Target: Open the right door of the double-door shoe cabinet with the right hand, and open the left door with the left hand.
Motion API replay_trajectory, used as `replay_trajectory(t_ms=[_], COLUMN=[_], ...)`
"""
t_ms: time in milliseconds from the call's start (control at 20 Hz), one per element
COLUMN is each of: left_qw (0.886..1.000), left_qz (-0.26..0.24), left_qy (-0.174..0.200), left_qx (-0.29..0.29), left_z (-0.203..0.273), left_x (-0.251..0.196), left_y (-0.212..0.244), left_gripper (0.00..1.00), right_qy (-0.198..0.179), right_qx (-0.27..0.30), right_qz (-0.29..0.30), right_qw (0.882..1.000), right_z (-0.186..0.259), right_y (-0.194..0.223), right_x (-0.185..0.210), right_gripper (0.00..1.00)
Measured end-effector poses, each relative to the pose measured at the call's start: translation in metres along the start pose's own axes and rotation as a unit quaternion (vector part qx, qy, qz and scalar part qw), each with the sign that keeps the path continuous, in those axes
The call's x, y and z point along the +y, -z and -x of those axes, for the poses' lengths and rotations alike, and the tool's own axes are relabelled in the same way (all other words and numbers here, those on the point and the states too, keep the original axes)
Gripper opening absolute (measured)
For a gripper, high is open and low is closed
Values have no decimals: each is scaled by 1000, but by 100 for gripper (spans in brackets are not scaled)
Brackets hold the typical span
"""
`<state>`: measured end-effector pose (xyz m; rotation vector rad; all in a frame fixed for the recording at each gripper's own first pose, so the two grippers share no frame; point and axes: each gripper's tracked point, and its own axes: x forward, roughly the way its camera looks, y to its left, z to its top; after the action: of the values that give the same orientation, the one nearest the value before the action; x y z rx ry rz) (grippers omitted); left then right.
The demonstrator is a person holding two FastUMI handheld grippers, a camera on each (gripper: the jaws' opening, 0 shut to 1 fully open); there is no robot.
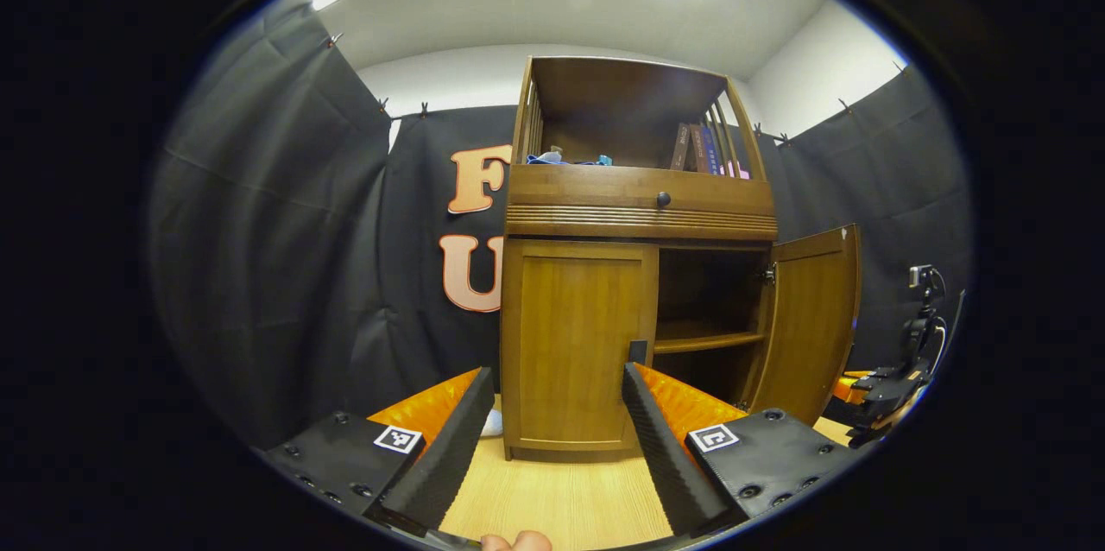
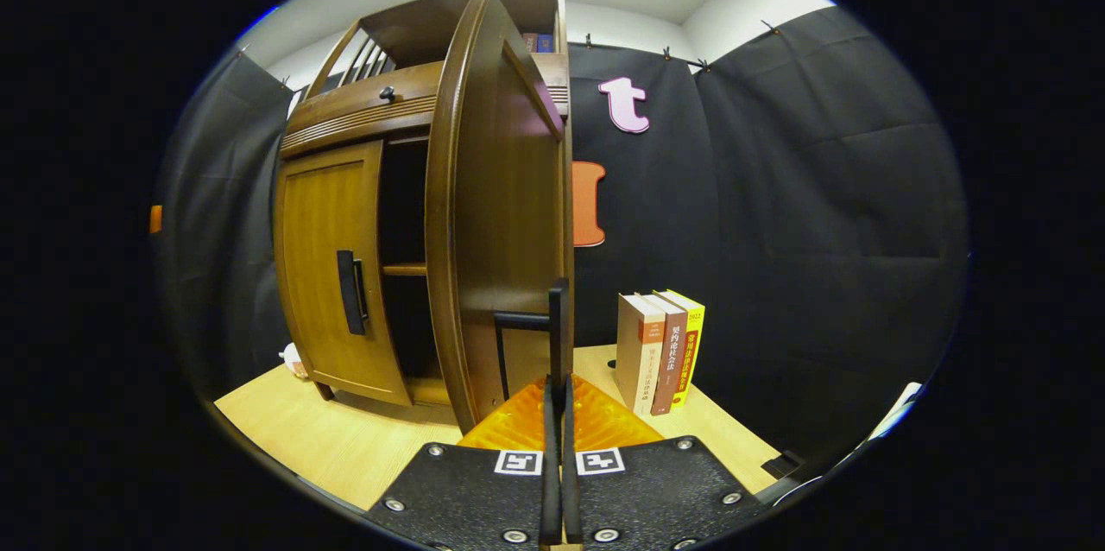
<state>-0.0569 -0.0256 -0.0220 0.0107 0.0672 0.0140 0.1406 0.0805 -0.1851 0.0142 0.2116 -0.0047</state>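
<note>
The wooden shoe cabinet (image 1: 639,218) stands on the light wood table. Its left door (image 1: 574,344) is closed, with a dark handle (image 1: 637,351) at its inner edge. My left gripper (image 1: 557,376) is open just in front of this door, and its right fingertip (image 1: 634,383) sits right under that handle. The right door (image 1: 811,318) is swung wide open, showing a shelf (image 1: 708,342) inside. In the right gripper view I see that door (image 2: 492,205) edge-on, and my right gripper (image 2: 557,387) is shut on its black handle (image 2: 558,322). The left door's handle (image 2: 350,292) hangs untouched.
Three books (image 2: 660,352) stand on the table right of the open door. More books (image 1: 704,149) and blue items sit in the cabinet's top shelf above a drawer knob (image 1: 663,199). The right gripper (image 1: 880,387) and a hand show past the open door. Black cloth walls surround the table.
</note>
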Motion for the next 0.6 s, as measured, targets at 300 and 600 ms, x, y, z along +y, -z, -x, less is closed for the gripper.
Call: replay_trajectory(t_ms=[300,600], left_qw=[1000,1000], left_qz=[1,3], left_qy=[-9,-6], left_qx=[1,5], left_z=[-3,-7], left_x=[-4,-18], left_y=[0,4], left_gripper=[99,99], right_qy=[-5,-11], right_qx=[6,-3], right_qz=[0,-16], right_qw=[1000,1000], right_z=[-2,-2], right_y=[2,0], right_x=[-21,-25], right_gripper=[0,0])
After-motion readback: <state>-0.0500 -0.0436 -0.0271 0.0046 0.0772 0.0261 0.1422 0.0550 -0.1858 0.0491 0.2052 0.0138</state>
